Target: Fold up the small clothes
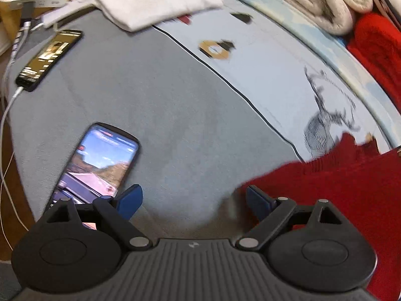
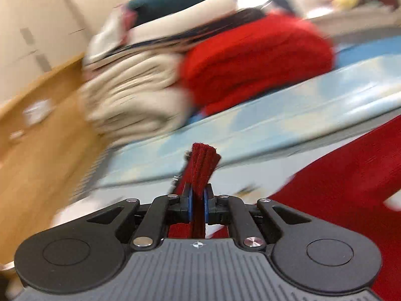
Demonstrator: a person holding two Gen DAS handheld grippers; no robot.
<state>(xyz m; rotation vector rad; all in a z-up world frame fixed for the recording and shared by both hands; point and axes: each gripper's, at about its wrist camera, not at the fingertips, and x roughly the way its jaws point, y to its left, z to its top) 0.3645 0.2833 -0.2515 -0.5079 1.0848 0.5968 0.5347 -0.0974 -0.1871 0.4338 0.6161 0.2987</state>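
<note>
A dark red knit garment [image 1: 333, 190] lies at the right of the grey bed cover [image 1: 155, 105]. My left gripper [image 1: 194, 200] is open and empty just above the cover, its right finger at the garment's left edge. My right gripper [image 2: 198, 200] is shut on a bunched ribbed edge of the red garment [image 2: 201, 163], which sticks up between the blue pads; the rest of it hangs to the right [image 2: 338, 188]. The right wrist view is blurred by motion.
A lit phone [image 1: 100, 160] lies just left of the left gripper, a second phone [image 1: 47, 60] on a cable farther left. A folded white cloth [image 1: 155, 0], a cream pile [image 2: 132, 95] and a bright red folded pile [image 2: 253, 60] sit at the back.
</note>
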